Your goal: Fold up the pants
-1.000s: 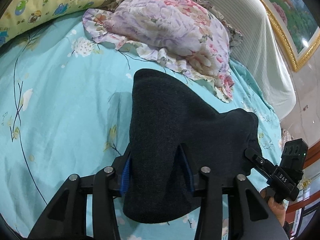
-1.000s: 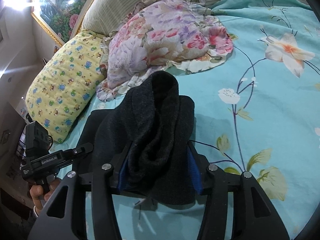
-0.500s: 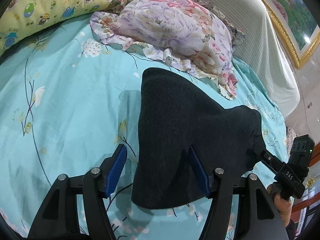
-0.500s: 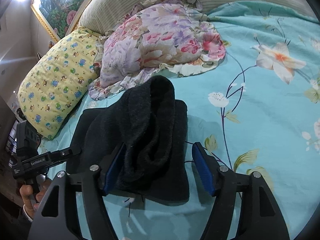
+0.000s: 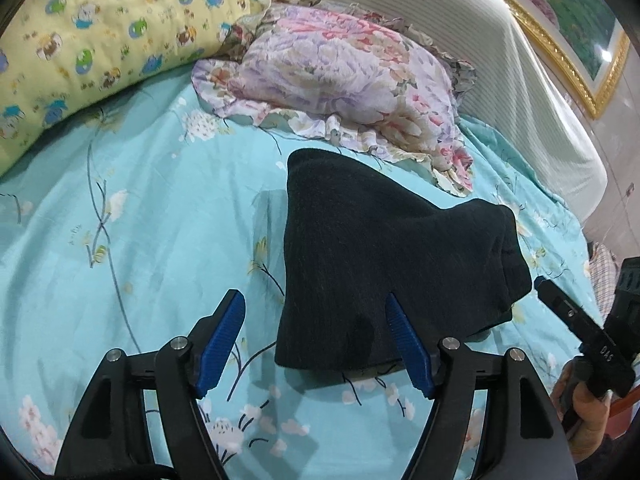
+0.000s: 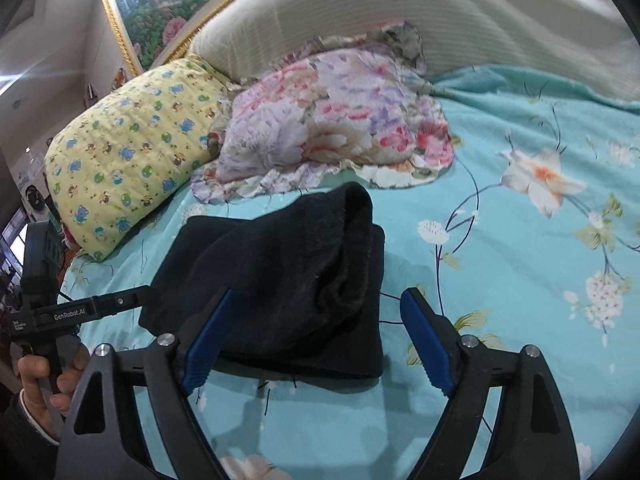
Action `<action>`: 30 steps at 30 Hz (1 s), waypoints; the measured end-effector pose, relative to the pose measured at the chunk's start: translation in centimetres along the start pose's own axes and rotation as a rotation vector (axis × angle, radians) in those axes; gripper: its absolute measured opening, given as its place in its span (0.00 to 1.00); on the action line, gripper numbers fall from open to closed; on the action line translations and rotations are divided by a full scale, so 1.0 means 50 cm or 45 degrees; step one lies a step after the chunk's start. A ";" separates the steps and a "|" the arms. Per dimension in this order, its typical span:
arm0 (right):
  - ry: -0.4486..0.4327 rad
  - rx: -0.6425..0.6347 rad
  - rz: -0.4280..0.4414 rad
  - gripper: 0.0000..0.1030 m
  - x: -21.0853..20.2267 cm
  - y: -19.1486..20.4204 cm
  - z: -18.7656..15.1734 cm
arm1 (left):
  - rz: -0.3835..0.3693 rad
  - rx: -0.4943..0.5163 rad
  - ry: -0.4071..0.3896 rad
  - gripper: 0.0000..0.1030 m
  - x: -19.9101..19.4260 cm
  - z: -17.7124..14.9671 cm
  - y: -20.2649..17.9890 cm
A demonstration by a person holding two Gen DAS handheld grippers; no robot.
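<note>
Left wrist view: the left tongs (image 5: pixel 316 324) stand spread wide, pinching nothing. The folded dark pants (image 5: pixel 384 264) lie flat on the bed (image 5: pixel 140 240), ahead of the tongs and toward their right side. The right blue pad (image 5: pixel 408 344) overlaps the near edge of the pants; whether it touches the cloth cannot be told. The left pad (image 5: pixel 220 340) is over bare sheet, apart from the pants. Beyond the pants, a floral pillow (image 5: pixel 348 80) lies near their far edge, and a yellow pillow (image 5: pixel 100 32) sits far left of it. At the right edge the right tongs' black body (image 5: pixel 580 328) points at the pants' right side, with the right hand (image 5: pixel 580 400) wrapped round its grip below.

Right wrist view: the right tongs (image 6: pixel 316 336) are likewise spread, holding nothing. The pants (image 6: pixel 280 288) lie just ahead, between the pads and toward the left, stacked in folds with a rolled edge on top. The left pad (image 6: pixel 204 340) lies over their near edge; the right pad (image 6: pixel 424 340) is just beside them, over sheet. The floral pillow (image 6: pixel 332 116) is beyond the pants, the yellow pillow (image 6: pixel 128 148) to its left. At the left edge the left tongs' black arm (image 6: pixel 80 312) reaches to the pants' left side, with the left hand (image 6: pixel 44 380) gripping its handle, fingers curled.
</note>
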State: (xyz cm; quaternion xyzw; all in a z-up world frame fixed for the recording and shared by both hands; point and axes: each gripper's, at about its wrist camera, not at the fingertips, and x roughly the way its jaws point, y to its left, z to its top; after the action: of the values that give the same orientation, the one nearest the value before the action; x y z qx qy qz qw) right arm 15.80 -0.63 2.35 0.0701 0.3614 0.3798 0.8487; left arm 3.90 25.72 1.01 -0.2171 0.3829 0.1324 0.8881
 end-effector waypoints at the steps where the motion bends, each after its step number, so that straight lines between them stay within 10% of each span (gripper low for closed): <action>1: -0.015 -0.007 -0.003 0.84 -0.006 0.003 -0.002 | 0.008 0.013 -0.010 0.71 -0.006 -0.006 -0.006; 30: -0.037 -0.252 -0.065 0.95 -0.008 0.086 -0.075 | 0.144 0.143 -0.132 0.82 -0.040 -0.099 -0.063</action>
State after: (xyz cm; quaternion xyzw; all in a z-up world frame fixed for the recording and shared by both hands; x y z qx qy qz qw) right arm 10.54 1.52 1.53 -0.0180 0.3115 0.3907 0.8660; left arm 0.74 20.43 0.34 -0.1378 0.3548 0.1719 0.9086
